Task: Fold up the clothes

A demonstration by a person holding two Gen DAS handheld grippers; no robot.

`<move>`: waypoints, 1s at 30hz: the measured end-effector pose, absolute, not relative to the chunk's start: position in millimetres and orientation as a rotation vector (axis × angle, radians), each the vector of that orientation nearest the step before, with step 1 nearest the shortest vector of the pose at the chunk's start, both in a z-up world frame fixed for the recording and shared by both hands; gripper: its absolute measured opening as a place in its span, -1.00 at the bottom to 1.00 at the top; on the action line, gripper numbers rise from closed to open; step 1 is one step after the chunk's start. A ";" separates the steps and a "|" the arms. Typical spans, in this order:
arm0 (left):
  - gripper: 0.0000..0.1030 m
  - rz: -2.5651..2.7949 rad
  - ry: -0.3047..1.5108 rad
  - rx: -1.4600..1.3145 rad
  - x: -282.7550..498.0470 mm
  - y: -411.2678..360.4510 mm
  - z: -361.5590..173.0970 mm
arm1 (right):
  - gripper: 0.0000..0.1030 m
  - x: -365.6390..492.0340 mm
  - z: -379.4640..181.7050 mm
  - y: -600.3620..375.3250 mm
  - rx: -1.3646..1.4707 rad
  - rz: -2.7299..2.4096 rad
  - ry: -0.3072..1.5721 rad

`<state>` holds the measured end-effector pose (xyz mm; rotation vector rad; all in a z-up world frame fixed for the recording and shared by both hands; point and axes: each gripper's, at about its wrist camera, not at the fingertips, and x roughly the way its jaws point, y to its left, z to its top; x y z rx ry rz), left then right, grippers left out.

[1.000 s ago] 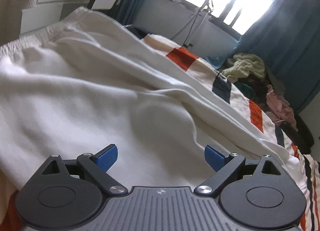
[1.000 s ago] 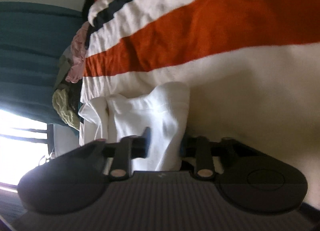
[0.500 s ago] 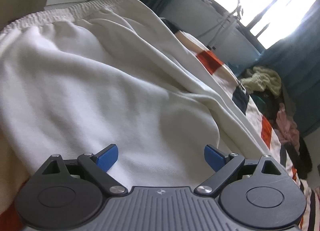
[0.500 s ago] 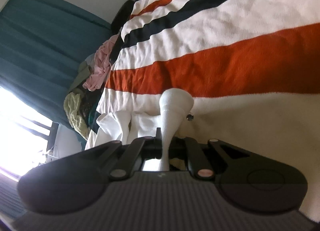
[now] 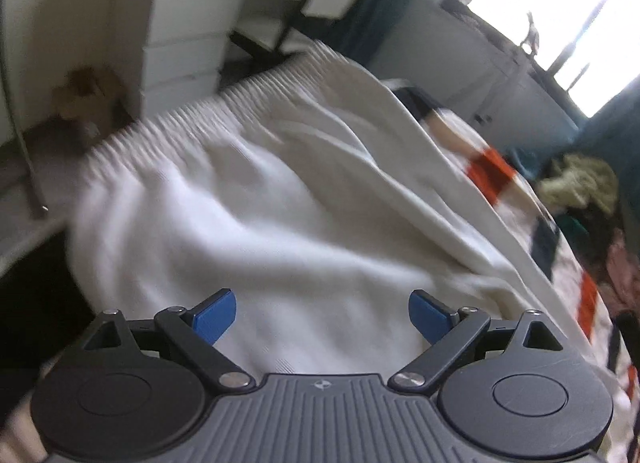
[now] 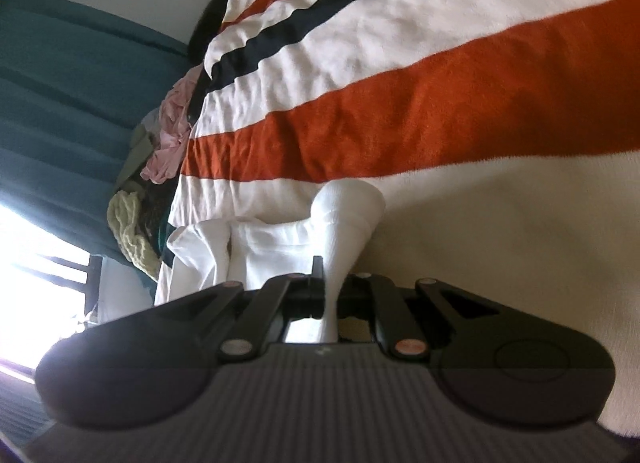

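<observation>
White sweatpants point(image 5: 260, 223) cover the striped blanket point(image 6: 400, 123), waistband point(image 5: 224, 111) toward eleven o'clock. Left gripper point(image 5: 322, 317) gapes above them, empty. Right gripper point(image 6: 330, 291) pinches a cuff point(image 6: 346, 215); best carry it waistward, taut.

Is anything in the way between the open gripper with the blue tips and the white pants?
Nothing visible is. The left hand-held gripper is open with the white pants right in front of its blue fingertips. The right hand-held gripper is already shut on a bunched bit of the pants.
</observation>
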<state>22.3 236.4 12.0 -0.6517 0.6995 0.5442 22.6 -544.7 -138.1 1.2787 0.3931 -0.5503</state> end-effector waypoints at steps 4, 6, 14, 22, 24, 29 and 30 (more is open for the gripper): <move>0.85 0.640 0.657 -0.710 2.6 266.6 7.7 | -0.89 20.7 -139.0 -543.5 1.286 -0.555 0.394; 0.84 0.664 0.629 -0.791 -11.1 279.2 3.3 | -0.89 18.3 -138.5 -543.1 1.292 -0.558 0.390; 0.83 0.733 0.394 -1.148 -83.6 309.3 -0.8 | -0.89 11.1 -133.3 -539.2 1.327 -0.559 0.358; 0.52 0.574 0.378 -1.396 -92.6 332.8 -40.2 | -0.89 2.0 -136.2 -538.6 1.393 -0.574 0.357; 0.31 0.555 0.340 -1.456 -98.0 335.7 -49.4 | -0.89 2.7 -140.9 -540.0 1.419 -0.586 0.362; 0.10 0.448 0.231 -1.541 -107.7 341.3 -64.6 | -0.89 5.1 -145.0 -541.5 1.437 -0.591 0.362; 0.08 0.463 0.233 -1.551 -108.2 341.5 -67.3 | -0.89 5.6 -145.5 -541.9 1.436 -0.594 0.365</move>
